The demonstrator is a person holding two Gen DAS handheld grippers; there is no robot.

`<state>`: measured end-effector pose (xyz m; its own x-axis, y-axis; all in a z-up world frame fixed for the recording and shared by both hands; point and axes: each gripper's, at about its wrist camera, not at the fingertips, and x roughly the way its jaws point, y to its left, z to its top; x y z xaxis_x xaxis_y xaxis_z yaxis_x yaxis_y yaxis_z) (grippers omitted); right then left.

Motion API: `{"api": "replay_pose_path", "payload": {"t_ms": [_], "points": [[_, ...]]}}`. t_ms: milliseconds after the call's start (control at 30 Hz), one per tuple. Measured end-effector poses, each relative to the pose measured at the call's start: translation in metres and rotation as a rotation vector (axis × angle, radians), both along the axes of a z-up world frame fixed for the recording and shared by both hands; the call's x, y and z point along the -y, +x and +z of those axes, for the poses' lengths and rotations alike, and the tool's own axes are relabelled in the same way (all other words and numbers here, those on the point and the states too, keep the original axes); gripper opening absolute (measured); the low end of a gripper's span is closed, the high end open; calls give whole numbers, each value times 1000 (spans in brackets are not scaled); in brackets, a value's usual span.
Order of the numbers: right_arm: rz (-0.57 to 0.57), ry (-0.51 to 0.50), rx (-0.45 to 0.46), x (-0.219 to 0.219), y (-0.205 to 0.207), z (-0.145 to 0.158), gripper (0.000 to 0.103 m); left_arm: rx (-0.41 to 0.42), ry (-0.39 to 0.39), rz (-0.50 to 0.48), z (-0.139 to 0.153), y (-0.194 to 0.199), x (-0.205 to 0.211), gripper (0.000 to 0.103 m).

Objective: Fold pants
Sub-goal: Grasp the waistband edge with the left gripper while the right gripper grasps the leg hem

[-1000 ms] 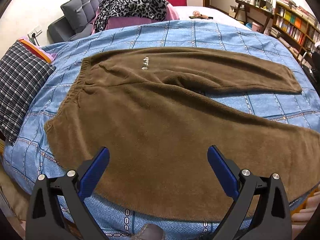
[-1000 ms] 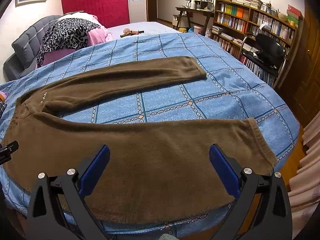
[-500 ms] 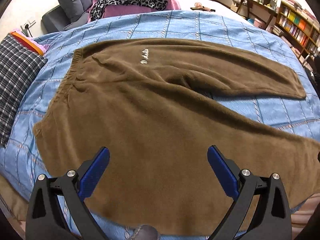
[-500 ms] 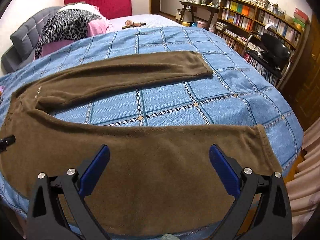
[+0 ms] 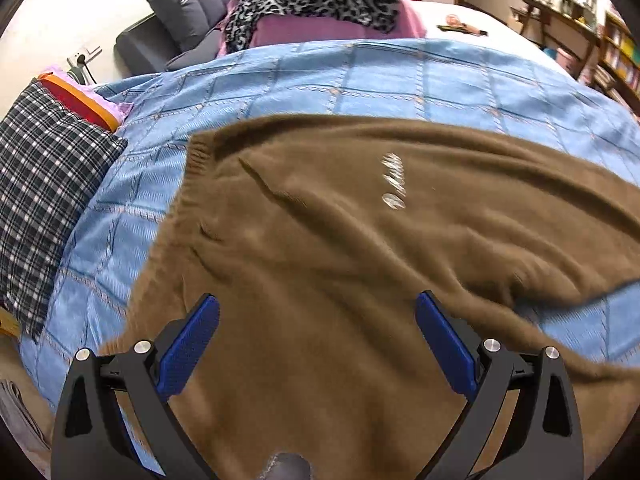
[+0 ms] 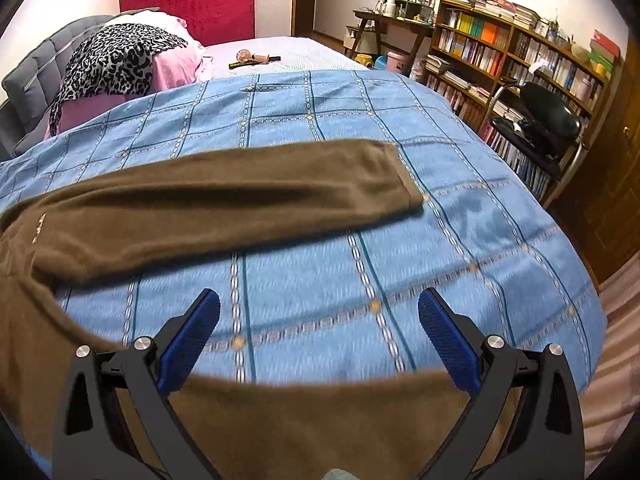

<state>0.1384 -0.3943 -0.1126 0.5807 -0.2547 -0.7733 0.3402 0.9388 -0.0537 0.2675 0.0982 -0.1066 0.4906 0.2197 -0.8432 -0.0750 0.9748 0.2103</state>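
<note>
Pants point(image 5: 360, 264): we count one brown pair, spread flat on the blue bedspread point(image 6: 360, 128), two legs apart. Our left gripper point(image 5: 318, 334) and right gripper point(image 6: 320, 328) both gape wide, empty, over the near edge; bare bedspread lies beyond.

Left claw point(image 5: 317, 340) agape, right claw point(image 6: 319, 338) agape

fuzzy matt brown fleece pants point(image 5: 360, 264) on a smooth, faintly sheened blue woven bedspread point(image 6: 360, 264); matt black plastic left gripper point(image 5: 316, 320) with ribbed blue pads point(image 5: 188, 348) and bright metal screws; polished wooden bookshelf point(image 6: 520, 60) far right
</note>
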Motion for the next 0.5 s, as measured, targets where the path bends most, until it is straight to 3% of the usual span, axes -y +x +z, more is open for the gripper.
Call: {"api": "replay_pose_path", "payload": {"t_ms": [233, 500], "points": [[-16, 10, -8, 15, 40, -7, 100, 44, 21, 146, -2, 63, -67, 97], [-24, 45, -22, 19, 70, -20, 100, 58, -40, 240, -8, 123, -134, 97]]}}
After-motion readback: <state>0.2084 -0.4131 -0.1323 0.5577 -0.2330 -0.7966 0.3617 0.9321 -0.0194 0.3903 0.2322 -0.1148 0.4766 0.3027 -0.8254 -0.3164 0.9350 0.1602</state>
